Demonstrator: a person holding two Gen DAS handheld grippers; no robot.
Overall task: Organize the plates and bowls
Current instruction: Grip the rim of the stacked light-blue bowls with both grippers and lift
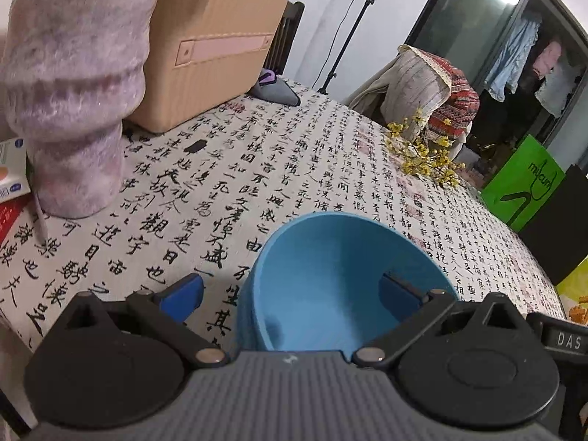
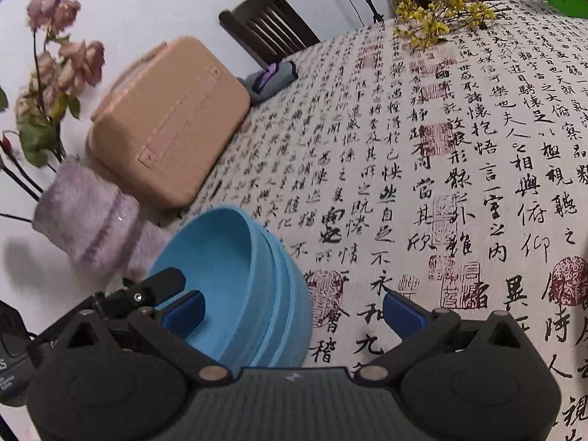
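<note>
Apparently the stacking is largely done: in the right wrist view the blue bowls (image 2: 253, 279) sit nested at the near left of the table, with at least three rims showing one inside another, though the exact count is hard to tell from this angle. No plates show in either view, so whether any remain to be sorted cannot be judged.

The right gripper (image 2: 292, 312) is spread wide, its left finger (image 2: 183, 312) inside the top bowl and its right finger outside over the tablecloth (image 2: 459, 147); it straddles the near wall without clamping it. The left gripper (image 1: 290, 294) is likewise released, one finger inside the bowl (image 1: 330, 275) and the other out over the cloth, gripping nothing.

The bowls are matte light blue, smooth and deep-walled, and look like light plastic. They stand upright on the calligraphy-printed cloth, just beside a fuzzy pink vase (image 2: 84, 217) and near a tan case (image 2: 172, 121) farther back. Yellow flowers (image 2: 441, 11) lie at the far edge.
</note>
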